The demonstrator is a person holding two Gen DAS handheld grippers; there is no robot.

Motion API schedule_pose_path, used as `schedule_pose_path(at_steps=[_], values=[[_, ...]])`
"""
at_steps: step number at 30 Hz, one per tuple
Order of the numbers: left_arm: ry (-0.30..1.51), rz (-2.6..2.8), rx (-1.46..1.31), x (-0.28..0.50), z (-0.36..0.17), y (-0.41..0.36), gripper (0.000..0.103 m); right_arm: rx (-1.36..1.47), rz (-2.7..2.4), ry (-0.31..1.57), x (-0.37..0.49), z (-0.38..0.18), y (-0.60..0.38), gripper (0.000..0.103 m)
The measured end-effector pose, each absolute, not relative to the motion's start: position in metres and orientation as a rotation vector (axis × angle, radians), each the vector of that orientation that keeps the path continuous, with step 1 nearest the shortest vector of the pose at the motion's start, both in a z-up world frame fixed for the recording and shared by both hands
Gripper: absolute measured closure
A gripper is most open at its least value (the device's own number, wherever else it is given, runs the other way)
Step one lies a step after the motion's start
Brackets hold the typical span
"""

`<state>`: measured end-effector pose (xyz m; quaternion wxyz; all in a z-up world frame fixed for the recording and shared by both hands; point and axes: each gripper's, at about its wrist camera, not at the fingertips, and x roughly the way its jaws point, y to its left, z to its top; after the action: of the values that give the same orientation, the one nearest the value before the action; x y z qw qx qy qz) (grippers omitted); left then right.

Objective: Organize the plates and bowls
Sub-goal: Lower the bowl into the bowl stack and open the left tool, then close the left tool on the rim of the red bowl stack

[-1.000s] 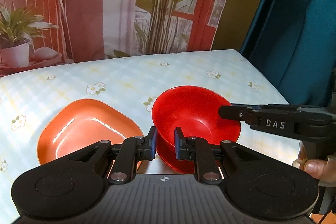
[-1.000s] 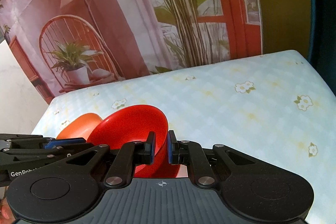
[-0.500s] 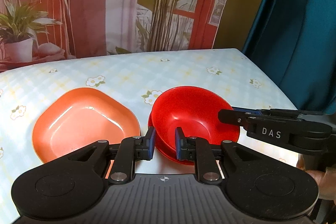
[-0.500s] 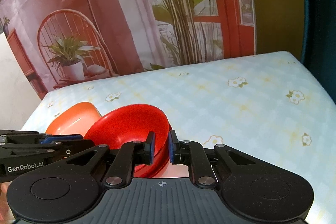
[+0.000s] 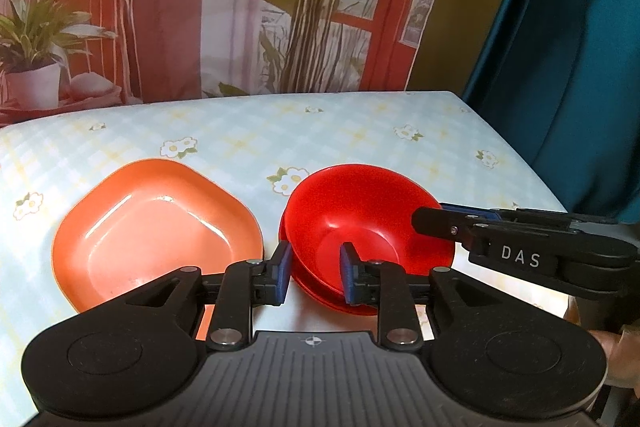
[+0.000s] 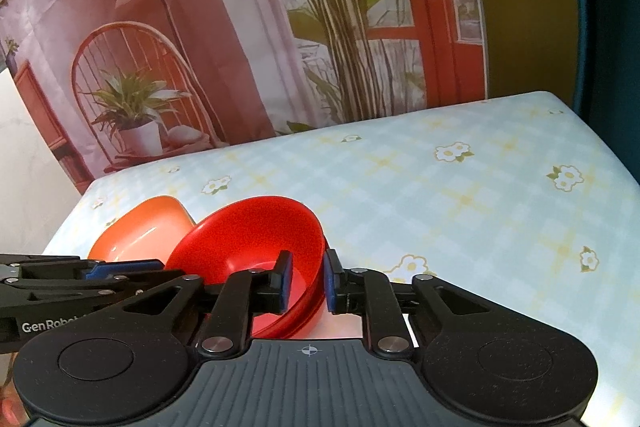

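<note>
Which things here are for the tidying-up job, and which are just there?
For the job:
- red bowl, sitting in another red dish
- orange plate
- left gripper and right gripper, both straddling the bowl's rim, jaws just opening

Just there:
- flowered tablecloth
- printed backdrop
- teal curtain

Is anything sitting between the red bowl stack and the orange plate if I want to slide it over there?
Nothing visible lies between them. The red bowl and the orange plate sit side by side on the flowered tablecloth, with only a narrow strip of bare cloth between. The left claw, just opening, straddles the bowl's near rim.
</note>
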<state>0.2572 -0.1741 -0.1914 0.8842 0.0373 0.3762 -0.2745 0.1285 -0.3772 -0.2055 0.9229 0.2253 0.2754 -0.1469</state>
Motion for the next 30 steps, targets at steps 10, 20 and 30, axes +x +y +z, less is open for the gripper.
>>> schedule_pose_path(at_steps=[10, 20, 30], values=[[0.791, -0.576, 0.061, 0.26, -0.194, -0.173, 0.069, 0.439, -0.306, 0.557, 0.127, -0.204, -0.373, 0.082], [0.797, -0.573, 0.04, 0.258, -0.195, -0.169, 0.06, 0.422, -0.334, 0.57, 0.127, -0.207, -0.375, 0.065], [0.827, -0.572, 0.023, 0.262, -0.2, -0.168, 0.06, 0.406, -0.337, 0.601, 0.131, -0.215, -0.375, 0.062]])
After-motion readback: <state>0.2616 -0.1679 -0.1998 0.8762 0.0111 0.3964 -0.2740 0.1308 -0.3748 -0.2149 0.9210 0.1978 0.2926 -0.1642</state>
